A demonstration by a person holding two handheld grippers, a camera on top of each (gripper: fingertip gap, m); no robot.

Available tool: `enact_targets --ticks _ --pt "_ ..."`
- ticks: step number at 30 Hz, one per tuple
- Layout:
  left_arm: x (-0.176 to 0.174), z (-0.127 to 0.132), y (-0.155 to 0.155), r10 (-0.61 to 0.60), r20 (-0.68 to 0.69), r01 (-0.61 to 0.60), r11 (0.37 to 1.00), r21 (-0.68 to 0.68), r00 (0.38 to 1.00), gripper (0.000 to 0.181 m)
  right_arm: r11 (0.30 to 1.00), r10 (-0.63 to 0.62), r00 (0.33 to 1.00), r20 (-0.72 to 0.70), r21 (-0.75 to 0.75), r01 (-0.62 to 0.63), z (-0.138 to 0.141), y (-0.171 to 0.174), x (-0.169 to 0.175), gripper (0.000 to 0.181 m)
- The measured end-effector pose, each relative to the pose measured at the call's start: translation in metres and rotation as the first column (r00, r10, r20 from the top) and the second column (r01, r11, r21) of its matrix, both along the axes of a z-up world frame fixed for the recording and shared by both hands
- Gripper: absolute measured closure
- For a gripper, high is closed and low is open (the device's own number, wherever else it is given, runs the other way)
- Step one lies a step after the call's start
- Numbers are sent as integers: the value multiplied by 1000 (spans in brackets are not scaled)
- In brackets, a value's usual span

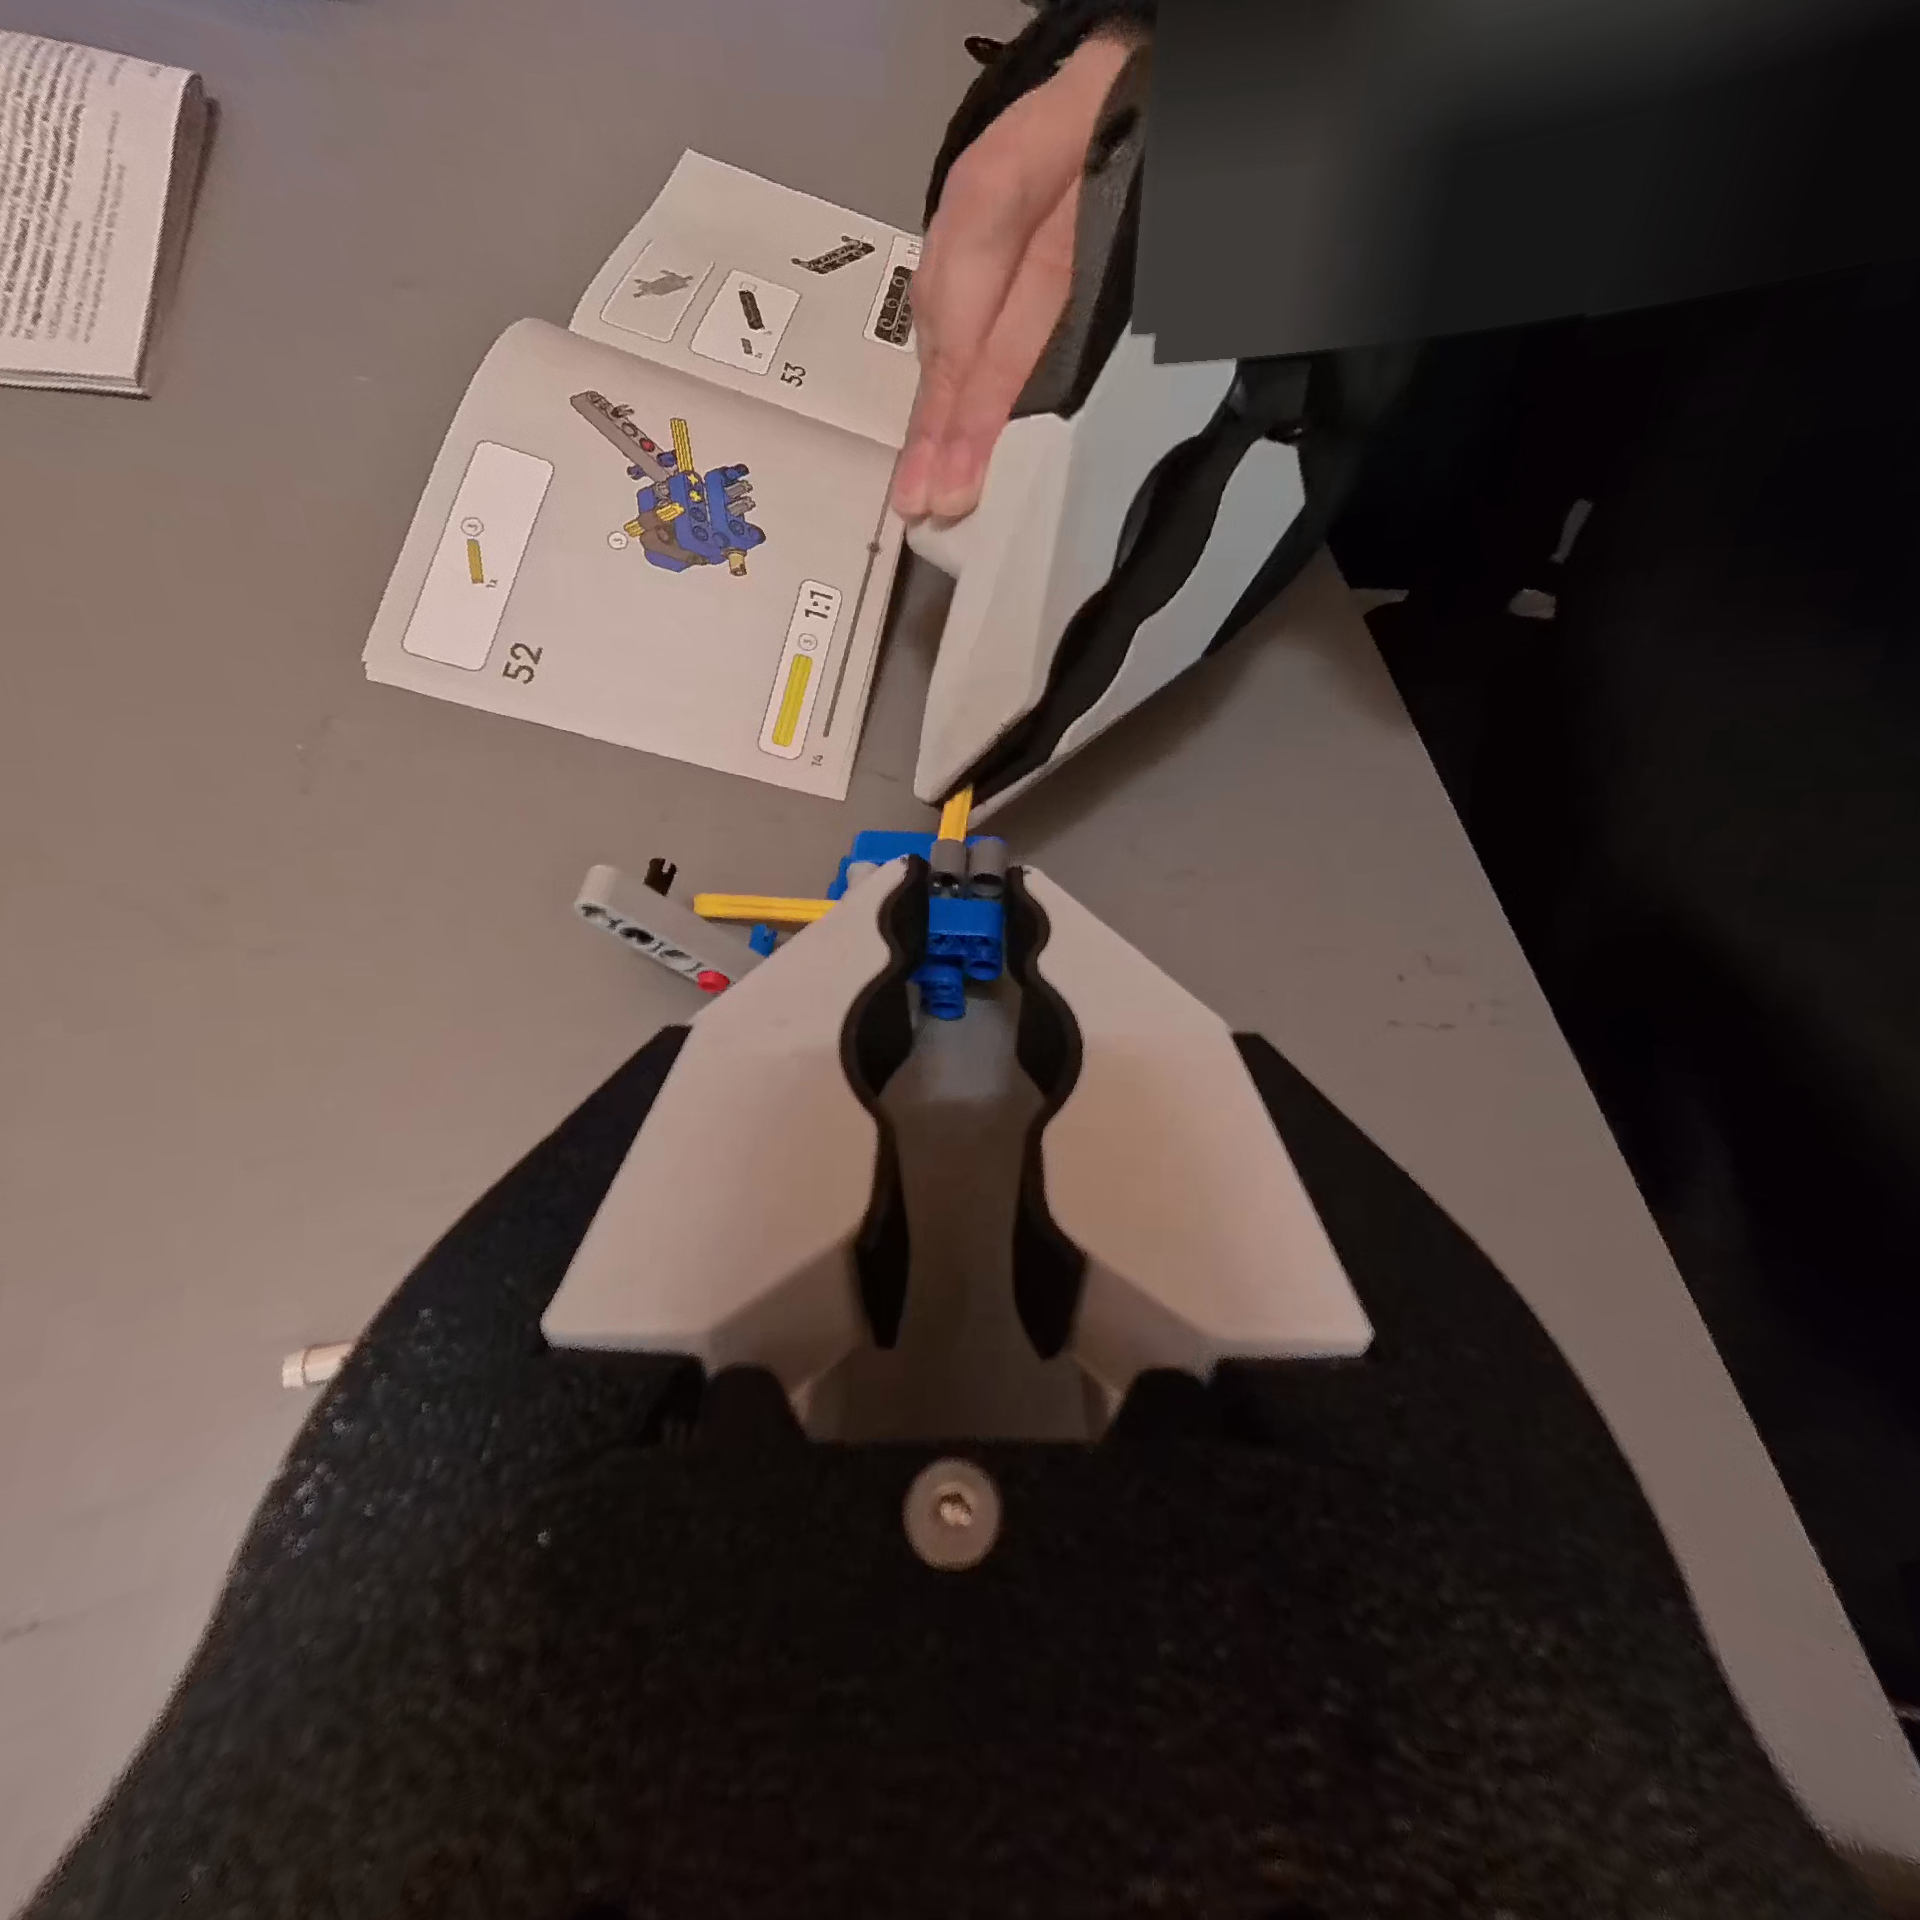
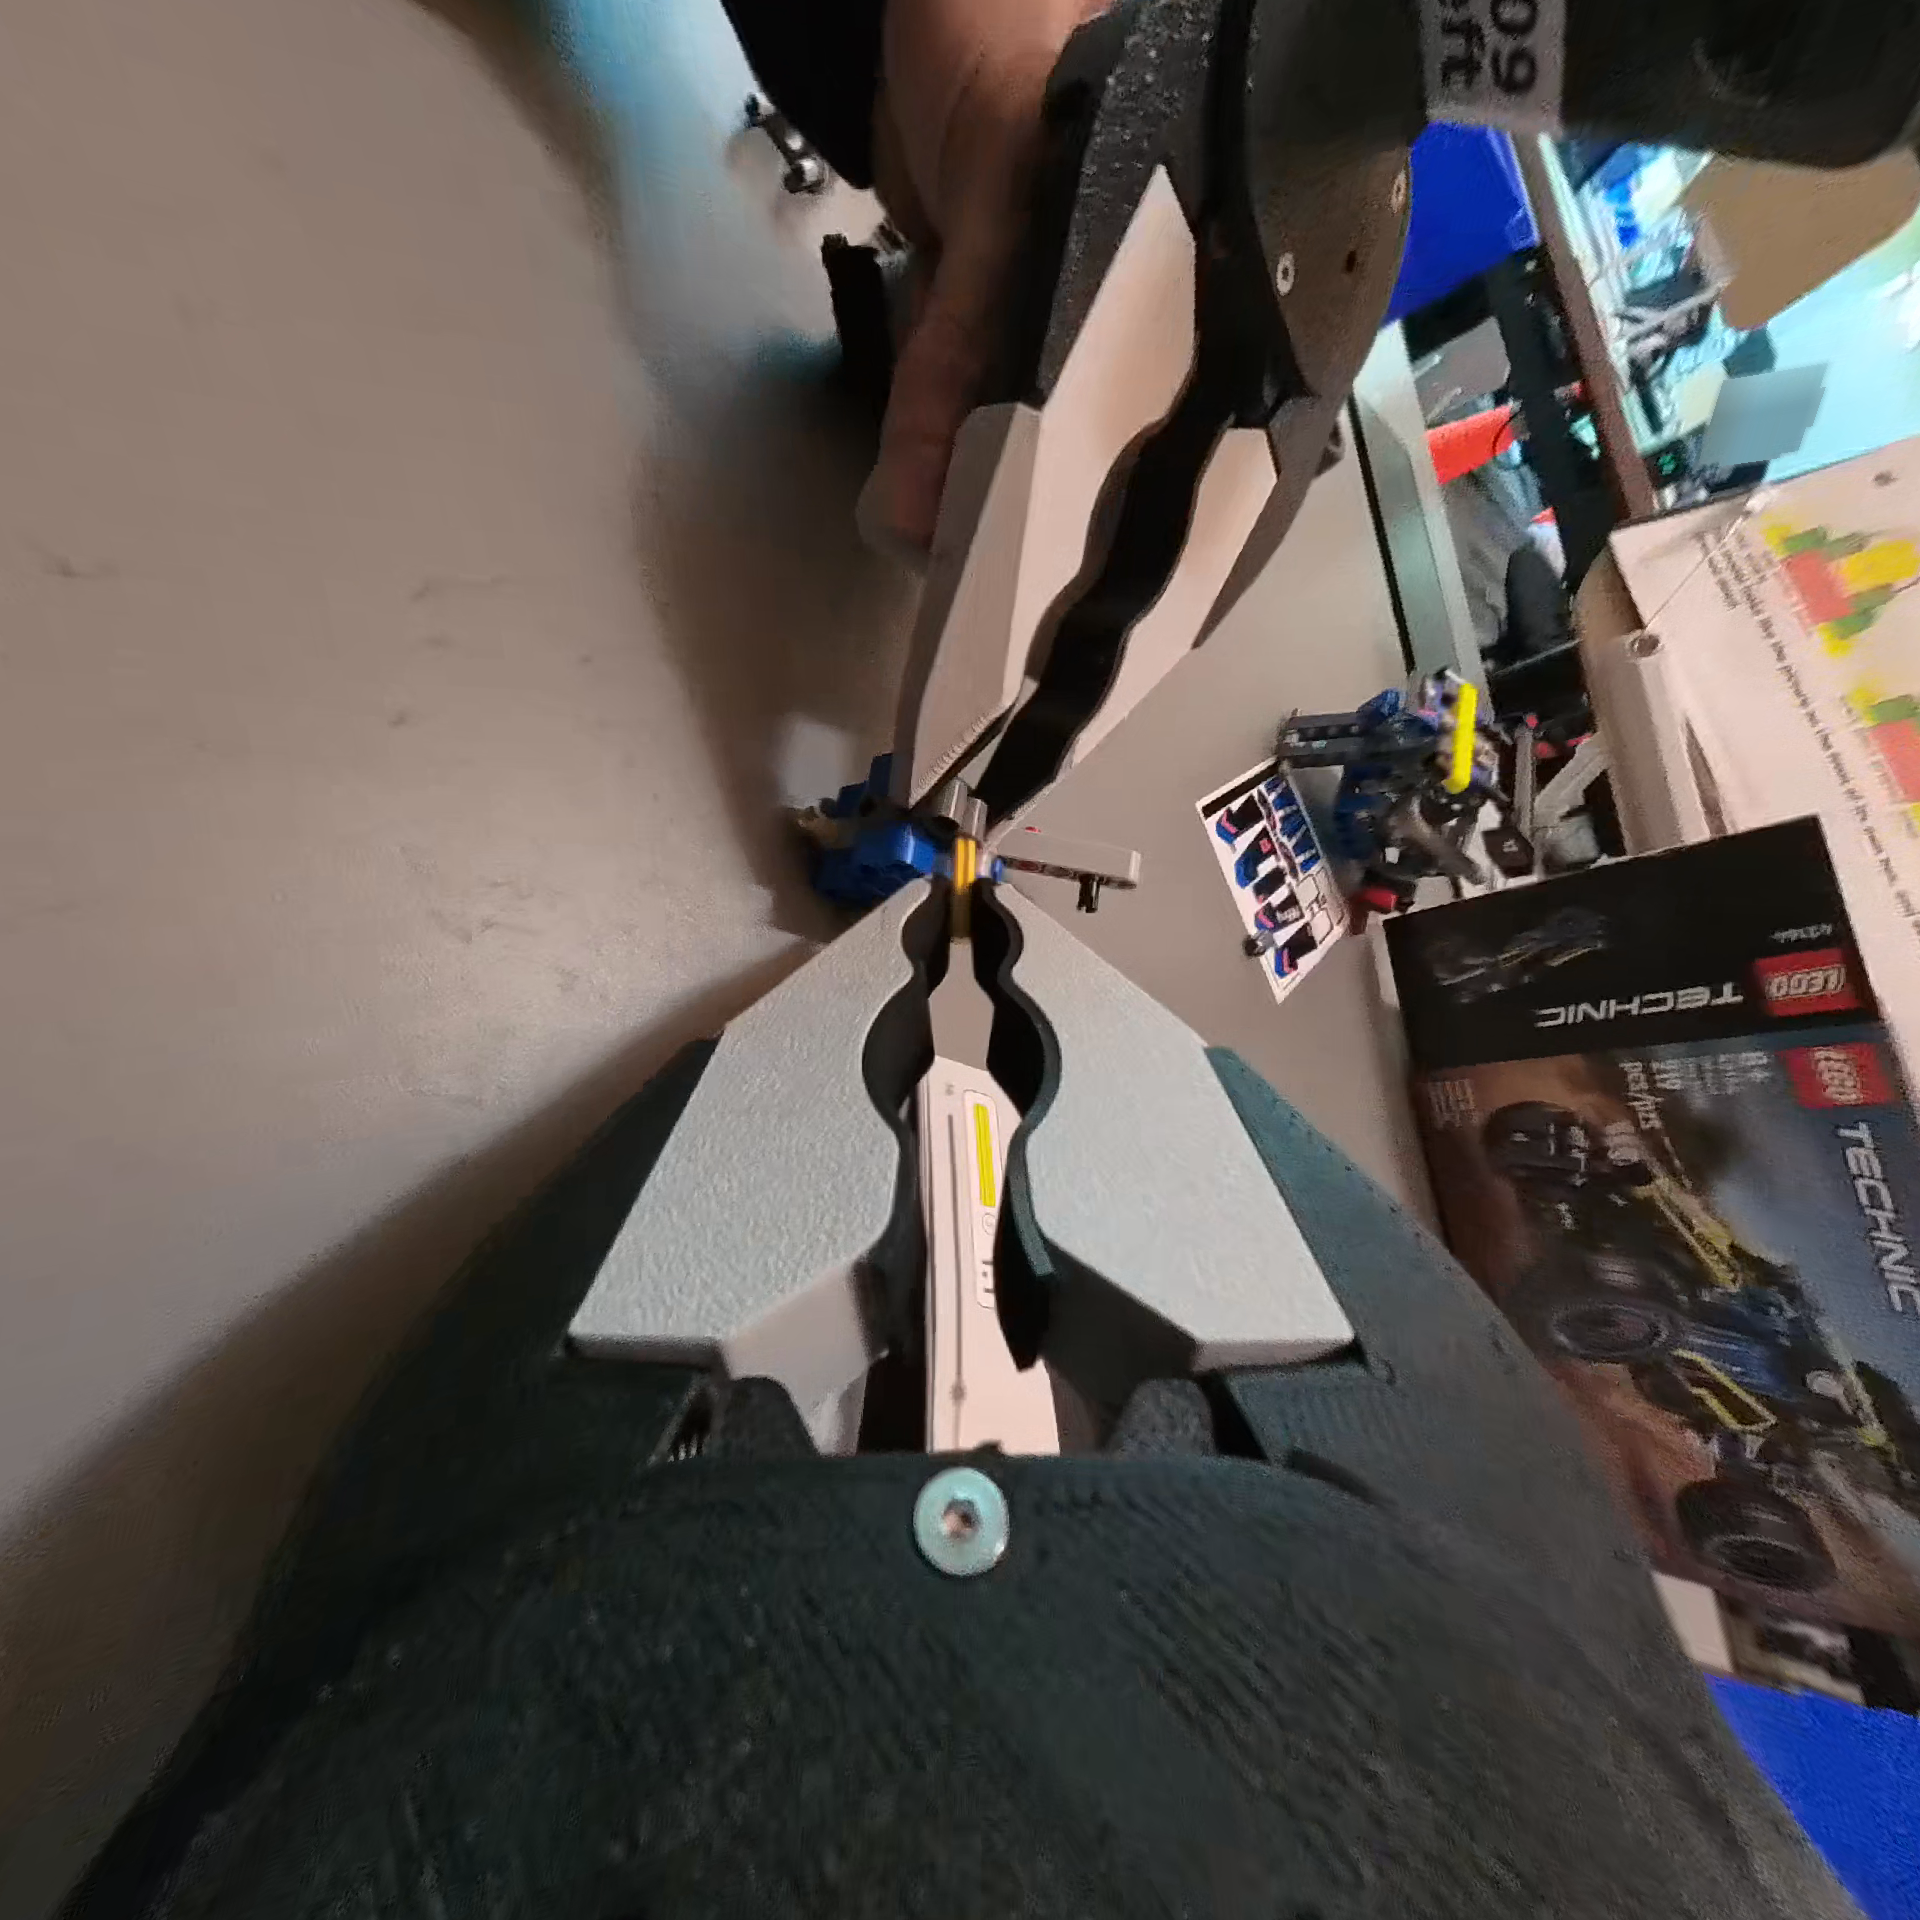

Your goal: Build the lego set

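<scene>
in the left wrist view the left gripper [image 1: 964,883] fills the lower half, its two pale fingers narrowed onto the blue lego assembly [image 1: 961,925], which sits right at the fingertips with its blue body wedged between the black pads. two short grey pins on top of the assembly stand just past the tips, and a yellow axle [image 1: 956,812] rises from it toward the far side. to the left of the tips another yellow axle [image 1: 764,909] sticks out sideways, and beside it a grey beam [image 1: 649,930] with a red pin at its end lies on the grey table [image 1: 260,883]. a small white peg [image 1: 315,1363] lies on the table near the gripper's black body.

just beyond, the right gripper [image 1: 951,795] comes in from the far right, its tips pinched onto the upper yellow axle; a hand [image 1: 987,312] grips it. farther off lies the open instruction booklet [image 1: 623,582], and at the far left corner a second printed booklet [image 1: 83,208].

in the right wrist view the right gripper [image 2: 961,894] is clenched on the yellow axle [image 2: 962,868], held between the pad tips, with the blue assembly [image 2: 862,862] just past them and slightly left. the left gripper [image 2: 951,779] meets it from the opposite side. to the right lie a sticker sheet [image 2: 1273,873], a built blue and black model [image 2: 1392,769] and the set's box [image 2: 1662,1195].
</scene>
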State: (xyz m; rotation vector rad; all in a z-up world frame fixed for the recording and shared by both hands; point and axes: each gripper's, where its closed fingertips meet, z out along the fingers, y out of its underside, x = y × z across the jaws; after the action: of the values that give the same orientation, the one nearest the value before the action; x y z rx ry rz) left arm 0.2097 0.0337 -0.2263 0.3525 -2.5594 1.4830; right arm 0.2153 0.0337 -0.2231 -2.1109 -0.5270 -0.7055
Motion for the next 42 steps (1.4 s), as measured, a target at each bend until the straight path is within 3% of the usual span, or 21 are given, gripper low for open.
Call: enact_targets --ticks 7,13,21,23,26,28,37,42 --pt "1 0 2 10 1 -10 1000 1 1000 170 999 -6 982 188 -51 16 0 2 2 177" --pt "0 0 1 -10 96 6 999 35 995 170 997 -35 999 19 -72 36 0 2 1 178" --pt "1 0 2 10 29 -10 1000 7 1000 170 988 29 945 325 -154 23 2 3 4 177" --pt "2 0 2 11 45 -11 1000 9 999 170 989 13 960 281 -144 29 1 3 5 176" --pt "3 0 1 18 51 -19 1000 18 999 170 997 -22 999 34 -67 25 0 2 6 178" --pt "4 0 1 25 46 -26 999 18 999 170 1000 -16 999 -46 -17 16 0 1 5 178" --pt "3 0 1 37 42 -37 999 7 998 170 999 -31 999 -24 -21 31 -3 -2 11 173" --pt "2 0 1 34 40 -35 999 6 999 170 1000 9 1000 -14 -16 -9 -2 1 4 181"
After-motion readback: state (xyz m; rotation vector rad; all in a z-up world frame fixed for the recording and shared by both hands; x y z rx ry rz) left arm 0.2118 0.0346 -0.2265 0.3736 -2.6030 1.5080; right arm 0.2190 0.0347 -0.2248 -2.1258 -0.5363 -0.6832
